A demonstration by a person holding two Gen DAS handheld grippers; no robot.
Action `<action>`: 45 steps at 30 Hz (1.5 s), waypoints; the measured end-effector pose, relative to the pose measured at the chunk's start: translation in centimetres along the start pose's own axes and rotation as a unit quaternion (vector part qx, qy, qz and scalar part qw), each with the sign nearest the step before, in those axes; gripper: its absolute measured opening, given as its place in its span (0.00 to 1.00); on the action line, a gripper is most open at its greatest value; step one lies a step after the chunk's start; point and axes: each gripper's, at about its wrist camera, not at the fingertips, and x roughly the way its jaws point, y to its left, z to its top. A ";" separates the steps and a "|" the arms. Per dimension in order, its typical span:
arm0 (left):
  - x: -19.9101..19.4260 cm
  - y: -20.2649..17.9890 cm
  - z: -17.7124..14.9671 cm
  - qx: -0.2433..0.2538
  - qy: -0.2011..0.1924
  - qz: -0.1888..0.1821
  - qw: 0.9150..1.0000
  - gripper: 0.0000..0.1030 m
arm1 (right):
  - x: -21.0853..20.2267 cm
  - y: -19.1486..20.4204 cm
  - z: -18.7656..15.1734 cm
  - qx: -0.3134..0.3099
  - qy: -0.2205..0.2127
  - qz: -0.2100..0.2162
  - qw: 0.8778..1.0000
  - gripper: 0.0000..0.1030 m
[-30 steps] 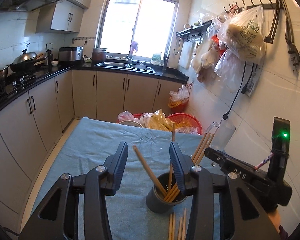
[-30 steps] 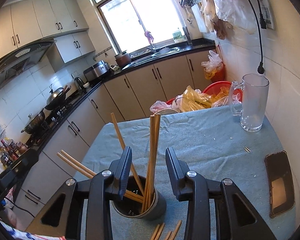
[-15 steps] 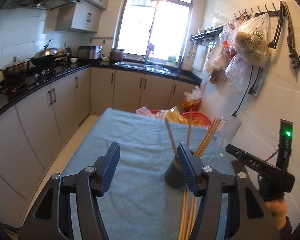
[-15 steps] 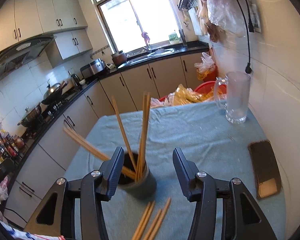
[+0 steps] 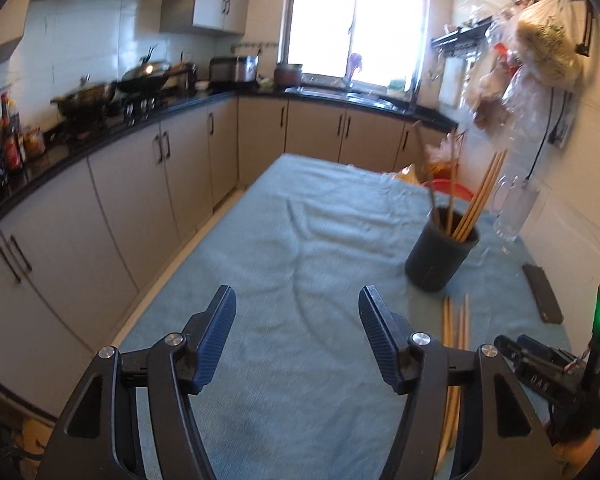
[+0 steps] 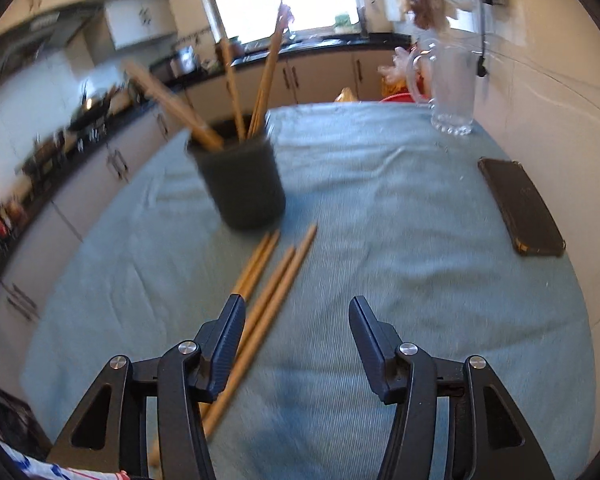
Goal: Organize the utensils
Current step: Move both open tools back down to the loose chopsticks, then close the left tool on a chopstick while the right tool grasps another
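A dark cup [image 5: 440,256] stands on the blue-green cloth and holds several wooden chopsticks [image 5: 482,196]. More chopsticks [image 5: 456,320] lie loose on the cloth just in front of it. My left gripper [image 5: 297,294] hangs over bare cloth to the left of the cup, open and empty. In the right wrist view the cup [image 6: 242,184] is ahead on the left, and the loose chopsticks [image 6: 276,268] run from it towards my right gripper [image 6: 297,302]. Its jaws are opening with nothing between them, and its left finger hovers over the loose chopsticks.
A dark phone [image 6: 520,208] lies on the cloth at the right by the wall. A glass mug [image 6: 452,92] stands at the far right corner. Kitchen cabinets [image 5: 148,200] run along the left of the table, and bags hang on the right wall.
Both grippers have drawn back from the cup and sunk towards the cloth, and both have widened their jaws. The cup now stands farther ahead, and the loose chopsticks show in full.
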 end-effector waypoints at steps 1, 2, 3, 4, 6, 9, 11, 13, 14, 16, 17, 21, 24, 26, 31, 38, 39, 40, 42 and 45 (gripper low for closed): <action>0.1 0.5 -0.3 -0.005 0.005 0.004 1.000 0.61 | 0.3 0.4 -0.6 -0.014 0.007 -0.004 1.000 0.55; 0.1 0.7 -0.5 -0.008 0.006 0.006 1.000 0.61 | 0.6 0.6 -1.1 -0.021 0.011 -0.005 1.000 0.50; 0.1 1.1 -0.6 -0.012 0.007 0.008 1.000 0.61 | 0.9 0.8 -1.4 -0.026 0.017 -0.005 1.000 0.47; 0.1 1.4 -0.8 -0.017 0.010 0.007 1.000 0.61 | 1.4 1.0 -1.8 -0.029 0.026 -0.002 0.999 0.42; 0.3 1.4 -0.8 -0.021 0.015 0.002 1.000 0.61 | 2.1 1.1 -2.0 -0.032 0.038 0.001 0.999 0.40; 0.6 1.0 -1.1 -0.019 0.024 -0.006 1.000 0.61 | 2.9 1.6 -2.3 -0.041 0.046 -0.002 0.998 0.38; 1.0 0.6 -1.4 -0.015 0.031 -0.009 0.999 0.61 | 3.0 2.2 -2.1 -0.049 0.045 -0.005 0.998 0.38; 1.4 0.1 -1.6 -0.011 0.038 -0.013 0.999 0.61 | 3.1 2.6 -2.0 -0.053 0.046 -0.011 0.997 0.38; 1.5 -0.2 -1.8 -0.008 0.042 -0.017 0.999 0.61 | 3.2 2.7 -1.9 -0.054 0.047 -0.014 0.997 0.38; 1.9 -0.8 -2.1 0.000 0.047 -0.020 0.999 0.61 | 3.4 3.0 -1.6 -0.054 0.049 -0.015 0.997 0.38; 2.0 -1.0 -2.3 0.005 0.049 -0.021 0.999 0.61 | 3.5 3.2 -1.6 -0.055 0.048 -0.016 0.997 0.38; 2.4 -1.9 -2.6 0.021 0.057 -0.026 0.998 0.61 | 3.7 3.6 -1.5 -0.054 0.049 -0.014 0.997 0.38; 2.8 -2.4 -2.9 0.032 0.065 -0.032 0.997 0.61 | 3.7 3.0 -1.6 -0.047 0.054 -0.019 0.997 0.34; 3.1 -2.8 -3.1 0.041 0.070 -0.037 0.996 0.61 | 3.7 1.9 -1.8 -0.038 0.061 -0.027 0.997 0.30; 4.6 -5.2 -4.3 0.075 0.095 -0.075 0.990 0.61 | 2.9 -0.8 -2.0 -0.010 0.046 -0.066 0.997 0.29; 6.9 -9.3 -6.0 0.116 0.137 -0.138 0.974 0.47 | 2.3 -3.4 -2.3 0.040 0.016 -0.015 0.999 0.33; 7.4 -10.1 -6.2 0.124 0.146 -0.145 0.971 0.40 | 2.3 -3.5 -2.3 0.042 0.016 -0.011 0.999 0.34; 7.8 -10.6 -6.3 0.128 0.150 -0.150 0.969 0.36 | 2.4 -3.6 -2.3 0.044 0.015 -0.006 0.999 0.36; 8.4 -11.4 -6.5 0.133 0.152 -0.154 0.967 0.35 | 2.4 -3.9 -2.3 0.048 0.014 0.003 0.999 0.38; 9.3 -12.1 -6.4 0.133 0.158 -0.164 0.965 0.34 | 2.2 -3.9 -2.5 0.052 0.013 0.011 0.999 0.40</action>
